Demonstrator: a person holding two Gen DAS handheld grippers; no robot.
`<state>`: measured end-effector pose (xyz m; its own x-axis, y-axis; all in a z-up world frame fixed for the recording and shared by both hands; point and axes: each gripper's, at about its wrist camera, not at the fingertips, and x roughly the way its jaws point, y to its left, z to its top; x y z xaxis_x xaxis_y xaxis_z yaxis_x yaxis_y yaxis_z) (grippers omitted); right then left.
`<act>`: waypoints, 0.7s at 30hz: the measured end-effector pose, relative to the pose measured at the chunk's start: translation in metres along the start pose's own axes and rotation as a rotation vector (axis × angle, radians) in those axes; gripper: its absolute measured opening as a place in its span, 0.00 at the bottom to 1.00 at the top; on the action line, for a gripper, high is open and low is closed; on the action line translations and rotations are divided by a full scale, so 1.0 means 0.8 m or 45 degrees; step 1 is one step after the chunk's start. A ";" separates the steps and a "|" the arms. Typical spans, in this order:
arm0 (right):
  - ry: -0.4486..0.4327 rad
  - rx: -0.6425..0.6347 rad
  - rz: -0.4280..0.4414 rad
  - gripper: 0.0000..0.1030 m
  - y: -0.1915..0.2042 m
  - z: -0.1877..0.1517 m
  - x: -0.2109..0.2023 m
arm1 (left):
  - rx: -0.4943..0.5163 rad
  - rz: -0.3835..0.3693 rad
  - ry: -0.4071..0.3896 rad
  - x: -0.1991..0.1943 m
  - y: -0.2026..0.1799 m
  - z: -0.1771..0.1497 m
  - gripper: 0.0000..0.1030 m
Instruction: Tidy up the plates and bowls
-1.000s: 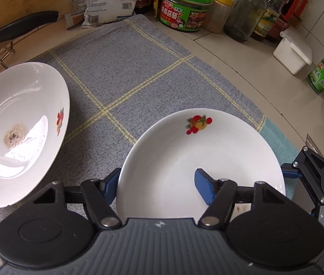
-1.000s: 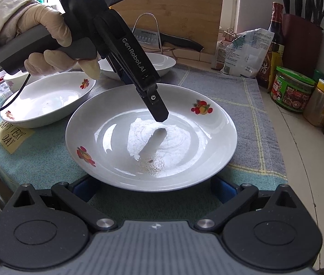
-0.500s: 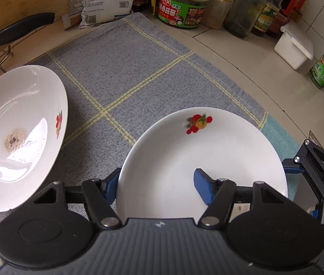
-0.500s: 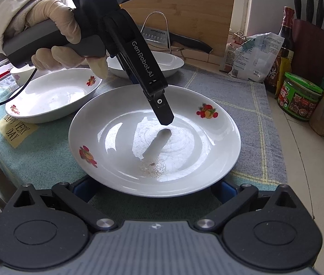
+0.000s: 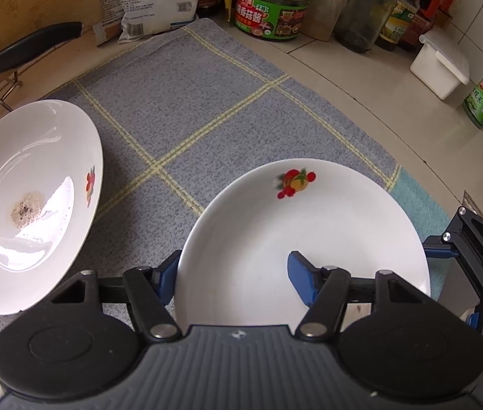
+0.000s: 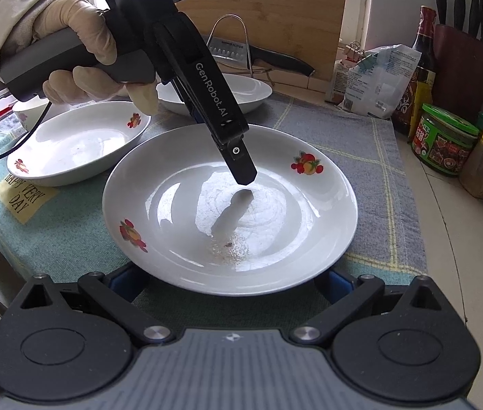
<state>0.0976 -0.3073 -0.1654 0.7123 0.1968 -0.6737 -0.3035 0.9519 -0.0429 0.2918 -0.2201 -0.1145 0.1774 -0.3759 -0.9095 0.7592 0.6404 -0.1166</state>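
Observation:
A white plate point(image 5: 309, 212) with fruit prints lies on the grey checked cloth point(image 5: 190, 109). My left gripper point(image 5: 234, 280) straddles its near-left rim, one blue pad outside the rim and the other inside the bowl of the plate. The jaws are closing on it. In the right wrist view, one left finger point(image 6: 238, 160) reaches down into the plate point(image 6: 275, 239), held by a gloved hand point(image 6: 81, 44). My right gripper point(image 6: 228, 282) is open, with its pads low on either side of the plate's near rim and partly hidden under it.
Another plate point(image 5: 33, 205) with crumbs sits at the left. Two more plates point(image 6: 81, 140) point(image 6: 221, 92) and a small bowl point(image 6: 29, 116) lie on the teal cloth beyond. A knife on a rack point(image 6: 275, 58), a packet point(image 6: 378, 78), jars point(image 5: 272, 7) and bottles line the counter's back.
The left jaws have drawn slightly closer together across the plate's rim. Both hands and the plates have kept their places.

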 end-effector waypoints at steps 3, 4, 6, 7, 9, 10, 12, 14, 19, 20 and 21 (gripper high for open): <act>0.002 0.009 0.003 1.00 -0.002 0.001 -0.001 | 0.005 0.001 -0.007 -0.003 0.000 0.000 0.62; 0.000 0.010 0.003 1.00 -0.002 0.002 -0.001 | 0.004 0.002 -0.008 -0.003 -0.001 0.000 0.62; 0.002 0.004 0.000 1.00 -0.001 0.003 -0.002 | 0.004 0.007 -0.009 -0.005 -0.001 0.000 0.62; 0.001 -0.002 -0.004 1.00 0.000 0.004 -0.003 | 0.006 0.008 -0.011 -0.006 -0.001 0.000 0.62; 0.003 -0.010 -0.009 1.00 0.001 0.005 -0.004 | 0.008 0.009 -0.017 -0.009 -0.002 0.000 0.62; 0.005 -0.011 -0.009 1.00 0.000 0.005 -0.004 | 0.008 0.008 -0.020 -0.010 -0.002 0.001 0.62; 0.007 -0.011 -0.009 1.00 -0.001 0.007 -0.004 | 0.010 0.007 -0.029 -0.013 -0.002 0.004 0.62; 0.008 -0.009 -0.010 1.00 -0.004 0.009 -0.004 | 0.009 0.007 -0.040 -0.014 -0.001 0.007 0.62; 0.008 -0.025 -0.024 1.00 -0.012 0.015 -0.003 | 0.002 0.003 -0.068 -0.013 0.001 0.018 0.62; 0.012 -0.029 -0.027 1.00 -0.014 0.017 -0.002 | 0.004 0.002 -0.074 -0.013 0.001 0.021 0.62; 0.015 -0.030 -0.030 1.00 -0.017 0.018 -0.001 | 0.008 0.001 -0.081 -0.012 0.002 0.024 0.63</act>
<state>0.1107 -0.3169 -0.1536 0.7119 0.1717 -0.6810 -0.3020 0.9503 -0.0761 0.3030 -0.2285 -0.0983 0.2174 -0.4173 -0.8824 0.7629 0.6366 -0.1131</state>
